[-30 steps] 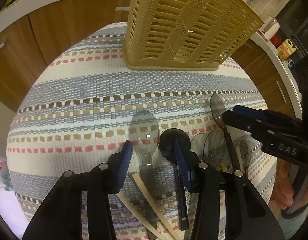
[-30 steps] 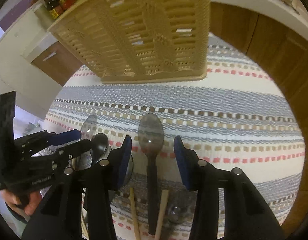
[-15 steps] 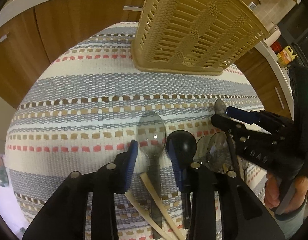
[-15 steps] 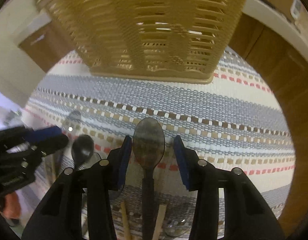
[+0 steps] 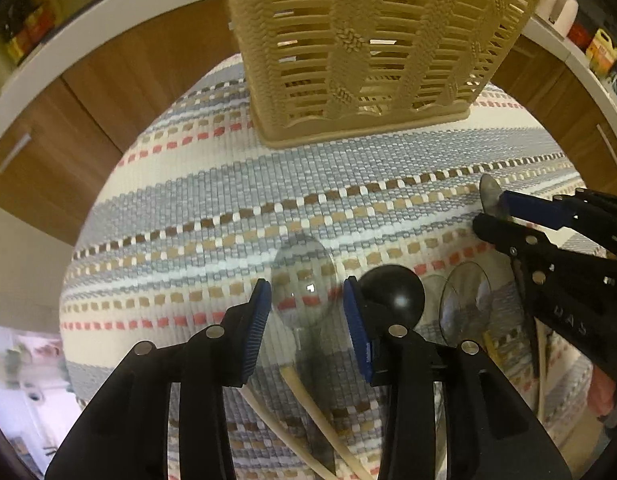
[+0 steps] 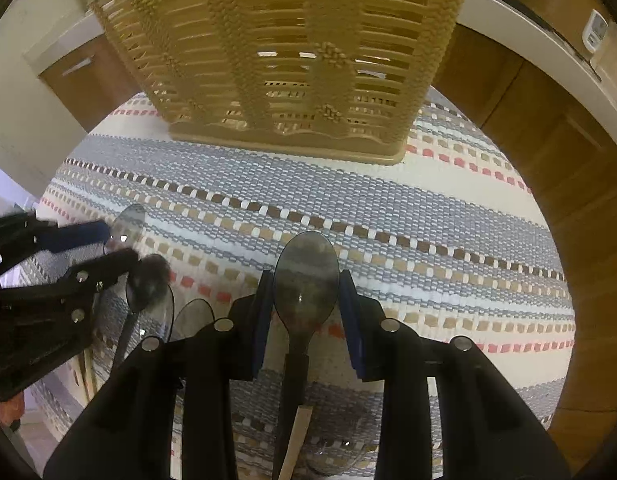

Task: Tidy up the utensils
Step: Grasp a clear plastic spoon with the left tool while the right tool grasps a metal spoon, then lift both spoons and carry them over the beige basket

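A beige slatted plastic basket (image 5: 368, 48) stands at the far side of a striped woven mat (image 5: 228, 200); it also shows in the right wrist view (image 6: 284, 48). My left gripper (image 5: 306, 312) has its jaws narrowed around a clear plastic spoon (image 5: 302, 284). A black spoon (image 5: 392, 292) lies just right of it. My right gripper (image 6: 306, 308) has its jaws narrowed around a dark grey spoon (image 6: 306, 276), which looks lifted off the mat. The right gripper also shows at the right of the left wrist view (image 5: 504, 216).
More clear spoons (image 5: 464, 296) and wooden chopsticks (image 5: 308, 412) lie on the mat near me. Wooden cabinet doors (image 5: 120, 76) and a white counter edge ring the mat. Bottles (image 5: 600, 48) stand at the far right.
Both grippers moved forward toward the basket and closed in on their spoons. The dark grey spoon rose with my right gripper. The basket looms larger.
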Demonstrator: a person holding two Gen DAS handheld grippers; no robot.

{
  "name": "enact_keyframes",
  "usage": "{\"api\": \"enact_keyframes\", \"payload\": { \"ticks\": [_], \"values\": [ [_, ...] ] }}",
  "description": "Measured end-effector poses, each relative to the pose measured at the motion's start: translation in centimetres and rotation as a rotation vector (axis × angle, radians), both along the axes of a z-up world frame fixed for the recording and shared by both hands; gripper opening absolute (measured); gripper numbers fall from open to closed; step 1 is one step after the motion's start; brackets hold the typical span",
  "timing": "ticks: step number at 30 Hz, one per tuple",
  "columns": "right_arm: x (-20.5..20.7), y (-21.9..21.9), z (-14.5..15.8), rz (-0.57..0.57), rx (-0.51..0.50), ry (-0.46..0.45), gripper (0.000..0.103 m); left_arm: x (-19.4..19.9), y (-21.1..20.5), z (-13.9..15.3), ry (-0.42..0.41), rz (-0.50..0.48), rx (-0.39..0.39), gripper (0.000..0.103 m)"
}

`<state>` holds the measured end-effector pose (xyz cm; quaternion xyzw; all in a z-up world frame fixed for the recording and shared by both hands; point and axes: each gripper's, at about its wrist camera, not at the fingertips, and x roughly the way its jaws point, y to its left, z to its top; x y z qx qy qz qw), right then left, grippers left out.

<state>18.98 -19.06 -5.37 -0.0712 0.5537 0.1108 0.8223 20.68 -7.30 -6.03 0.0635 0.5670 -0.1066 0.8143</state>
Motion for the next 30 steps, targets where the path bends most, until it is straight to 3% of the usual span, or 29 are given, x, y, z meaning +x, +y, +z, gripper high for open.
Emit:
{"api": "enact_keyframes", "payload": {
  "ticks": [6, 9, 14, 23, 30],
  "values": [
    [-0.7, 1.0, -0.5, 0.014, 0.0, -0.013, 0.029, -0.2, -1.1, 0.1, -0.04, -0.019, 0.035, 0.031],
    [-1.3, 0.7, -0.3, 0.02, 0.031, -0.029, 0.029, -0.5, -0.9, 0.3, -0.067, -0.014, 0.008, 0.03],
    [-2.1, -0.4, 2.0, 0.031, 0.096, -0.085, 0.029, -2.0, 1.0, 2.5, -0.156, -0.003, -0.115, 0.03],
    [-6.0, -1.4, 7.4, 0.081, 0.205, -0.281, 0.029, -7.7, 2.9, 9.8, -0.428, -0.041, -0.301, 0.03],
    [-8.3, -2.4, 11.4, 0.083, 0.278, -0.427, 0.029, -10.5, 3.7, 13.1, -0.624, -0.044, -0.43, 0.03]
  ]
}}
